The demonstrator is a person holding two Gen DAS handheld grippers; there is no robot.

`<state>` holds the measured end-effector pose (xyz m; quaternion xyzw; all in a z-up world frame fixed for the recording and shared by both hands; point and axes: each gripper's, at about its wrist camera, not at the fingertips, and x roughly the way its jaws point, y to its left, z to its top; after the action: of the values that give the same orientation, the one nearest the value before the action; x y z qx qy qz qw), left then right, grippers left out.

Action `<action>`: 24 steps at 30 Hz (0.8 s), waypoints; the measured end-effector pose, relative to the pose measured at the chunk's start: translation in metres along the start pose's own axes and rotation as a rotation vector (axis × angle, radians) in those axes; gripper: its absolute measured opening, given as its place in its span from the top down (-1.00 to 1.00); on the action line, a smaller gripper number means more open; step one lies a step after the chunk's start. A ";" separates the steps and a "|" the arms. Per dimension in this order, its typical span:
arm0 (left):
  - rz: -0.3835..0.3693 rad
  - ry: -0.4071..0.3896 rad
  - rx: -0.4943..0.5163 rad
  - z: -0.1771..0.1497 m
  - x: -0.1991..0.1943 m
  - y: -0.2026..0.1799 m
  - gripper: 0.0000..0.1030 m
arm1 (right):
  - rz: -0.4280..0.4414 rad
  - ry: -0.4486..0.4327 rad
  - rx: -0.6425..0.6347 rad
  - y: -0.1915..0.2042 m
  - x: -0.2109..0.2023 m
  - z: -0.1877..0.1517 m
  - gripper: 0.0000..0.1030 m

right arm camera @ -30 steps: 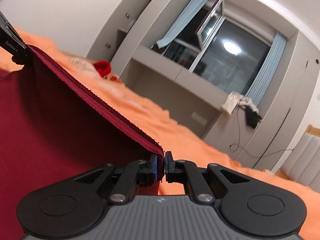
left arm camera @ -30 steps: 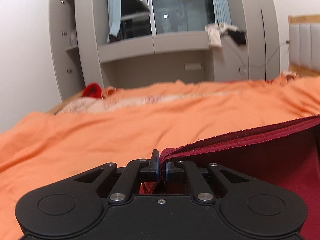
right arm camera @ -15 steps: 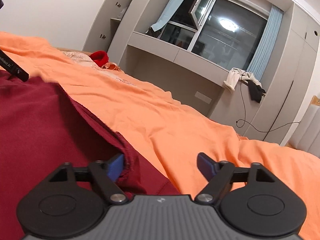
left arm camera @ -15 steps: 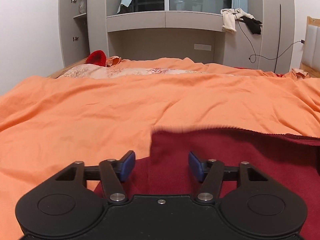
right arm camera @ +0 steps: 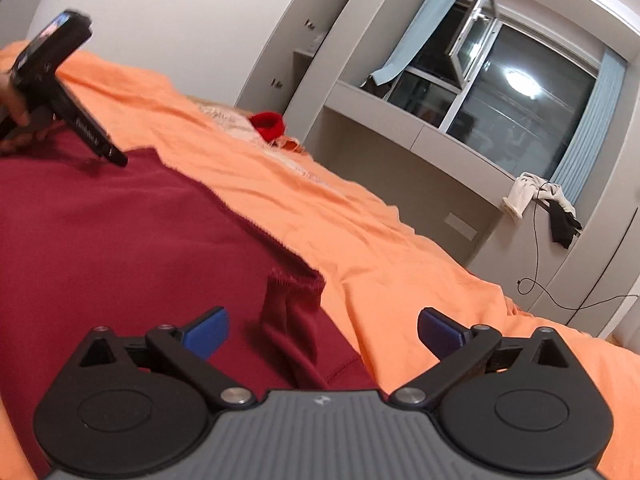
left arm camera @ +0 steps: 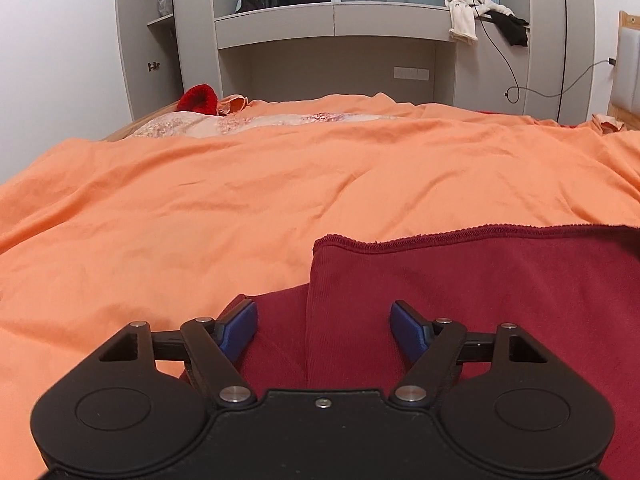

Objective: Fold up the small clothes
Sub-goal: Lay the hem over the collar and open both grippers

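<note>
A dark red garment (left arm camera: 480, 280) lies folded over on the orange bed cover (left arm camera: 240, 200); its hemmed top edge runs left to right. My left gripper (left arm camera: 324, 326) is open and empty, just above the garment's left corner. In the right wrist view the same garment (right arm camera: 120, 240) lies flat, with a bunched corner between the fingers. My right gripper (right arm camera: 324, 326) is open and empty above that corner. The left gripper (right arm camera: 60, 92) shows at the far left of that view, held in a hand over the garment.
A bright red cloth item (left arm camera: 198, 98) and a patterned pink cloth (left arm camera: 260, 124) lie at the far side of the bed. Grey wardrobes and a window niche (left arm camera: 332, 60) stand behind. A headboard (left arm camera: 628, 64) is at the right.
Both grippers were shut on the garment's raised edge one second ago. They opened and let it drop flat onto the bed, and have since drawn back slightly.
</note>
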<state>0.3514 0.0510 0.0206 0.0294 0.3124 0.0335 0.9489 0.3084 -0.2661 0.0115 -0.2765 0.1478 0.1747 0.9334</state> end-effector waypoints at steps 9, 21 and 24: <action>0.014 0.001 0.020 -0.003 0.001 -0.003 -0.52 | -0.211 0.163 0.370 -0.055 0.050 -0.028 -0.99; 0.015 -0.063 -0.021 -0.003 -0.013 0.003 -0.55 | -0.292 0.120 0.714 -0.106 0.027 -0.049 -0.99; 0.020 -0.163 -0.061 -0.003 -0.039 0.010 -0.75 | -0.279 0.067 0.692 -0.101 0.010 -0.036 -0.99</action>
<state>0.3180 0.0578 0.0414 0.0061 0.2326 0.0500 0.9713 0.3520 -0.3639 0.0257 0.0323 0.1897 -0.0235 0.9810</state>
